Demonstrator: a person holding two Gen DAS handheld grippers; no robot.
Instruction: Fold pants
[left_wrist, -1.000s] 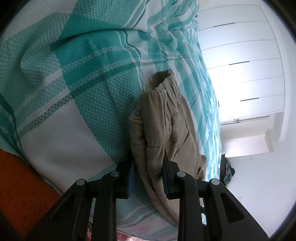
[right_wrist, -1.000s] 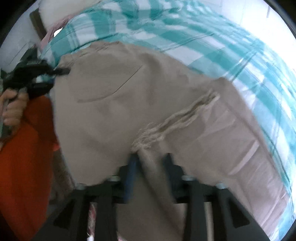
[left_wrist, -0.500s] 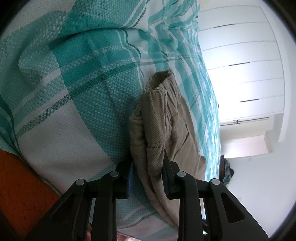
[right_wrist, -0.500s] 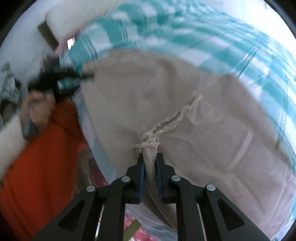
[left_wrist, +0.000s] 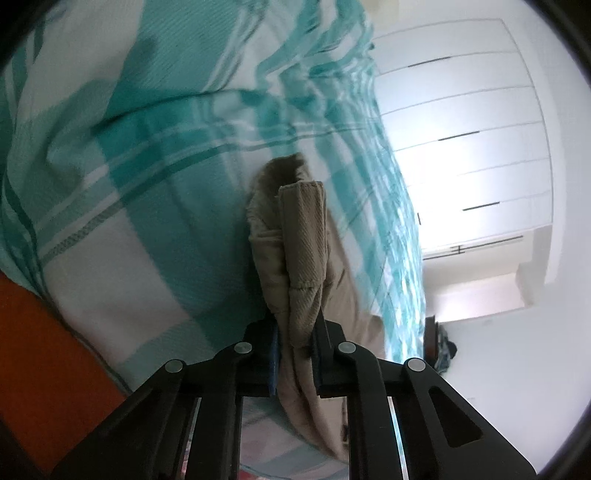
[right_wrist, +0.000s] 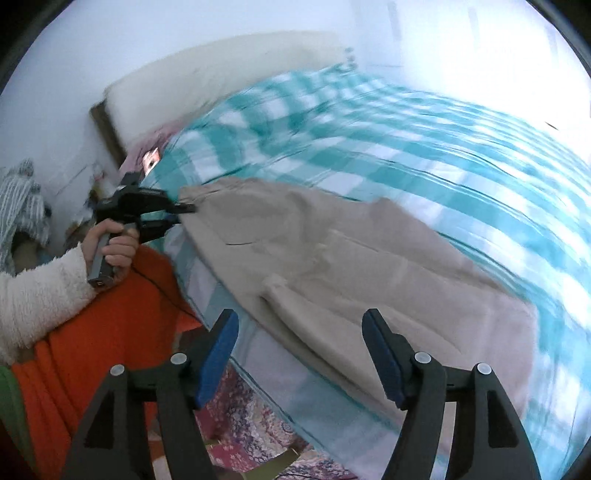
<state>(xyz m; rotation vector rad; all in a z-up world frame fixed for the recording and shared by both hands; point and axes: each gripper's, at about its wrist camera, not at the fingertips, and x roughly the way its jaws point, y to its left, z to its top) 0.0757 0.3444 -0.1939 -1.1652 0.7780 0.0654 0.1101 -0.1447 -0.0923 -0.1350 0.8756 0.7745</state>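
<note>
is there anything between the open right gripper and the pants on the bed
Nothing visible. The right gripper hangs with its jaws wide apart, just off the near edge of the beige pants, which lie flat on the teal checked bedspread. The left gripper is shut on the pants' far corner, well off to the side.

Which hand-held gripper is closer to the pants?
The left one. The left hand-held gripper is shut on the edge of the pants, touching them. The right hand-held gripper is open and off the cloth, just short of its near edge.
</note>
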